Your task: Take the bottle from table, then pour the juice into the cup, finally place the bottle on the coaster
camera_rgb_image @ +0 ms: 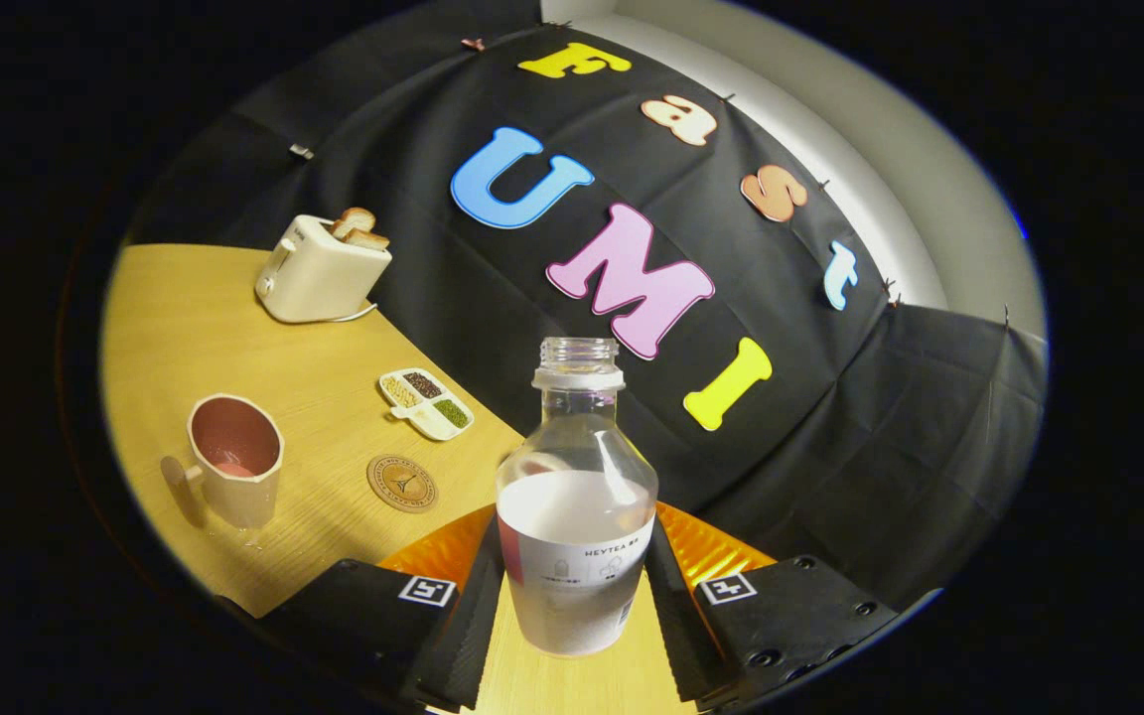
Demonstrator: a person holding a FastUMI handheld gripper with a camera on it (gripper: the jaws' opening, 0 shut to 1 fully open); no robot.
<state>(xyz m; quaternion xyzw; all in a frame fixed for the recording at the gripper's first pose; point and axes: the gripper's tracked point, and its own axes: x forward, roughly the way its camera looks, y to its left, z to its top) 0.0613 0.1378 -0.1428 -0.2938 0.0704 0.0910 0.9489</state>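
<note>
A clear, uncapped bottle (577, 516) with pale juice and a white label stands upright between my fingers, and my gripper (572, 596) is shut on its lower body. The view is tilted, so the wooden table (264, 397) slopes away to the left. A pink-lined cup (234, 472) with a handle stands on the table left of the fingers, with a little liquid at its bottom. A round brown coaster (402, 484) lies flat between the cup and the bottle.
A small divided dish (426, 402) of grains sits beyond the coaster. Farther back a cream toaster (319, 273) holds slices of bread, with its cord trailing along the table. The black cloth wall rises just behind the bottle.
</note>
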